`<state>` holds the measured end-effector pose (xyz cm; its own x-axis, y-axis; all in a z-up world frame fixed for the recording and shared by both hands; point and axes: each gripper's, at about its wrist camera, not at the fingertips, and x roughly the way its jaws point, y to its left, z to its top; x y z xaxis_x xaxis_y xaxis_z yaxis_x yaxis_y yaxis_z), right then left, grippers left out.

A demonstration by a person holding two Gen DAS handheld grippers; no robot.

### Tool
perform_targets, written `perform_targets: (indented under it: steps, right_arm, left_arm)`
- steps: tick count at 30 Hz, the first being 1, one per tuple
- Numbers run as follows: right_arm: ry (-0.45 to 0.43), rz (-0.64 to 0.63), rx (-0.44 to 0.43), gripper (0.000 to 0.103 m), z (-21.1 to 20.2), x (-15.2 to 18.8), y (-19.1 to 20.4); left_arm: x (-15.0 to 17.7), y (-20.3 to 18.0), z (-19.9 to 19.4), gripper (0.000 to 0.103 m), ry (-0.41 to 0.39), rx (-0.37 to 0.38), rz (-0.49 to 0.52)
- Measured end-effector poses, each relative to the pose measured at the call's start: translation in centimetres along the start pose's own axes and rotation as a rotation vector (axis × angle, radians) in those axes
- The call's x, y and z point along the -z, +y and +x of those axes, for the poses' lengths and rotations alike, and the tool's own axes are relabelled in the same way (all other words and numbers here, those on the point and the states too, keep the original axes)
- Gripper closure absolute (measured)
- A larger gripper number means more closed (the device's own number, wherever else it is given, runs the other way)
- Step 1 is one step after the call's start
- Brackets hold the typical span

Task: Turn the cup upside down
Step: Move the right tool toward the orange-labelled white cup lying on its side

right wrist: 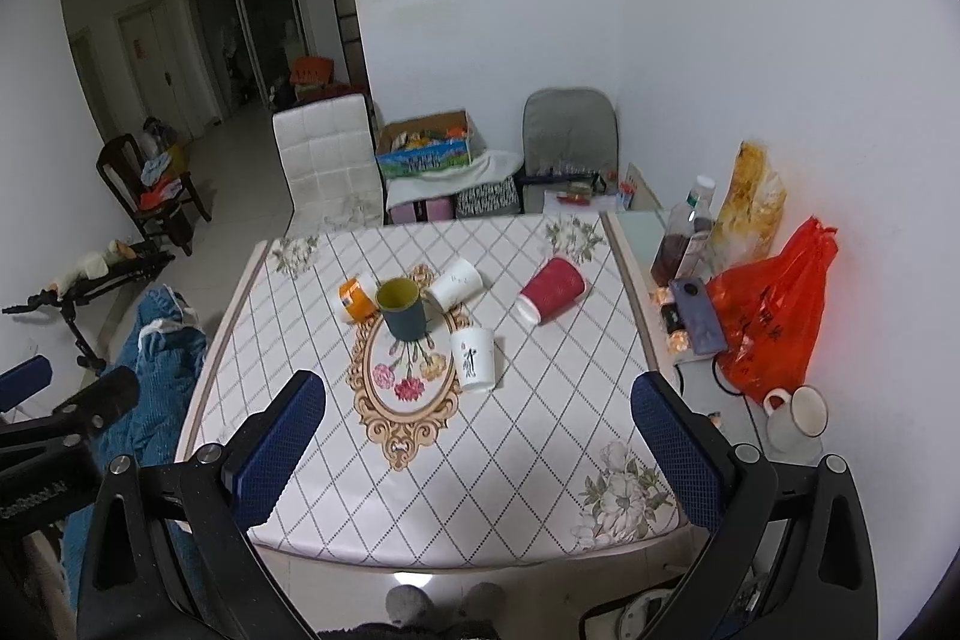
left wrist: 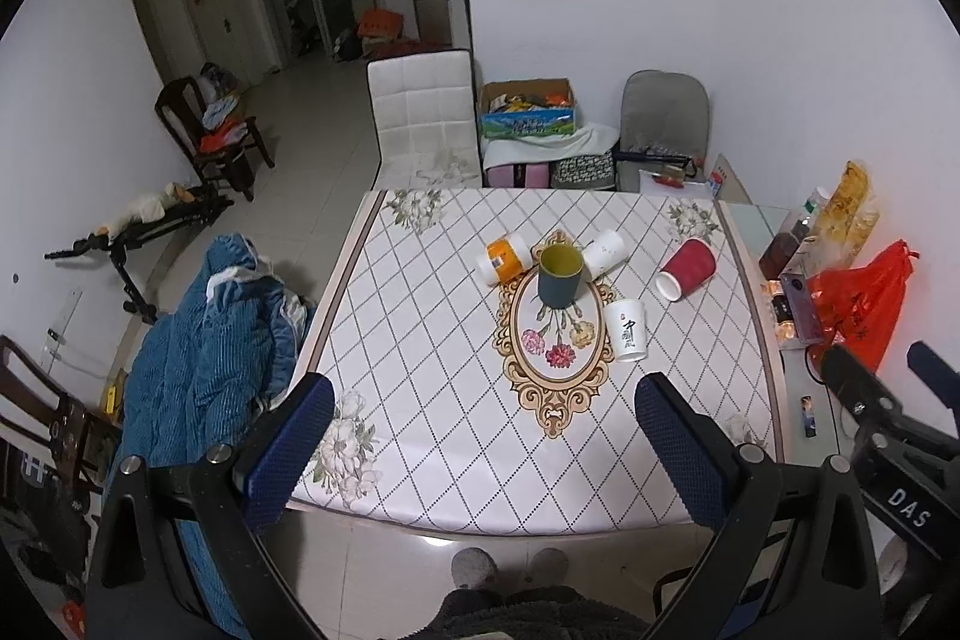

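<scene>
Several cups stand or lie in the middle of the table (left wrist: pixel 420 430). A dark green cup (left wrist: pixel 559 275) (right wrist: pixel 403 309) with a yellow inside stands upright. A white cup with black writing (left wrist: pixel 626 330) (right wrist: pixel 474 359) stands next to it. An orange-and-white cup (left wrist: pixel 503 258) (right wrist: pixel 353 300), a white cup (left wrist: pixel 605 252) (right wrist: pixel 456 284) and a red cup (left wrist: pixel 687 269) (right wrist: pixel 551 290) lie on their sides. My left gripper (left wrist: pixel 485 451) and right gripper (right wrist: pixel 479 451) are both open and empty, held above the table's near edge, well short of the cups.
Along the table's right side are an orange plastic bag (right wrist: pixel 771 322), bottles (right wrist: pixel 684 244), a phone (right wrist: pixel 696 313) and a white mug (right wrist: pixel 795 415). A blue blanket (left wrist: pixel 204 358) lies to the left. Chairs (left wrist: pixel 423 118) and a box (left wrist: pixel 528 109) stand behind the table.
</scene>
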<state>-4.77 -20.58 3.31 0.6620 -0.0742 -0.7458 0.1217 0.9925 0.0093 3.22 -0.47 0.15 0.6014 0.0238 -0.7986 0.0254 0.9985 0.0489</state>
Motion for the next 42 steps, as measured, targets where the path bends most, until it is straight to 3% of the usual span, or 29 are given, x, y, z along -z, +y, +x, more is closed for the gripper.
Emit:
perform_targets:
  steps: [12, 20, 32, 42]
  right_arm:
    - [0.222, -0.055, -0.045, 0.0, 12.6, 3.1, -0.5]
    - [0.379, -0.047, -0.051, 0.0, 20.7, 6.7, -0.6]
    - [0.599, 0.058, -0.01, 0.0, 31.6, 10.8, -1.1]
    - [0.702, 0.075, 0.047, 0.0, 38.9, 10.4, 0.2]
  left_arm:
    - [1.5, -1.3, 8.2, 0.0, 0.103, -0.134, -0.038]
    - [1.4, -1.4, 15.0, 0.0, 0.195, -0.172, -0.033]
    - [-1.0, -1.6, 26.8, 0.0, 0.325, -0.164, 0.057]
    - [-5.7, -1.1, 37.5, 0.0, 0.369, -0.17, 0.216]
